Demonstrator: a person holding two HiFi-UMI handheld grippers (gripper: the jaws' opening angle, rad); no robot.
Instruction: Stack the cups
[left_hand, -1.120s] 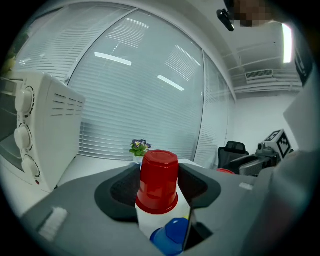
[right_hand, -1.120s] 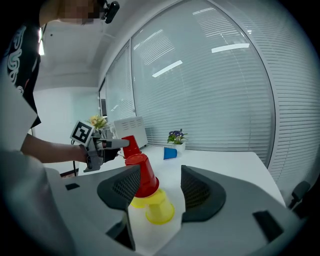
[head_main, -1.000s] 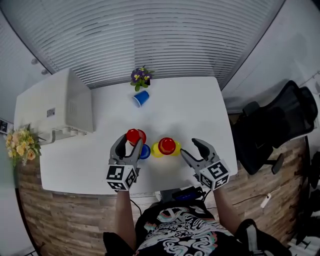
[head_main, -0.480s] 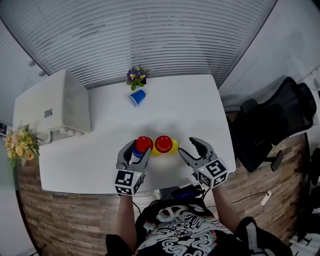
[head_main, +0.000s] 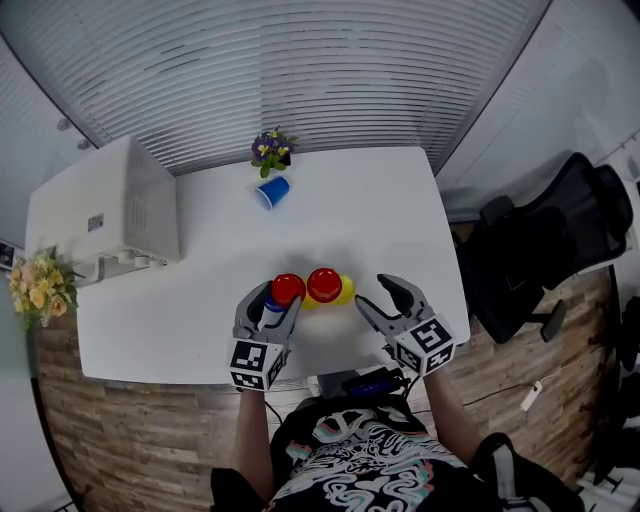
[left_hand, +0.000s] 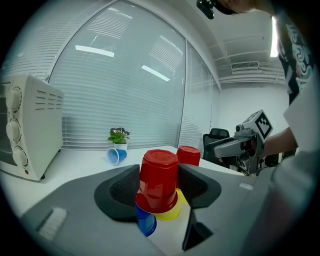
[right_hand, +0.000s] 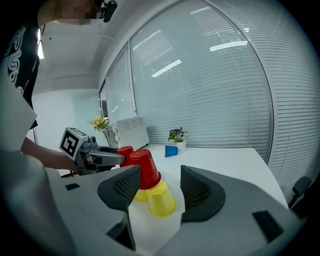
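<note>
Nearest, the black-and-white square markers (head_main: 252, 363) on the grippers' cubes carry no words, and the print on the person's shirt (head_main: 350, 470) cannot be read. The left gripper (head_main: 270, 302) is clenched on an upturned red cup (left_hand: 159, 177) whose rim hides most of a blue cup (left_hand: 146, 222) below it, just beside the second red cup (head_main: 323, 285) perched on yellow cups (right_hand: 161, 200). The right gripper (head_main: 372, 292) stands released and empty to their right over the white table (head_main: 390, 215). Farther back, the label (head_main: 97, 222) on the white oven (head_main: 130, 190) is too small to read, and another blue cup (head_main: 271, 192) lies on its side by the potted flowers (head_main: 268, 150).
</note>
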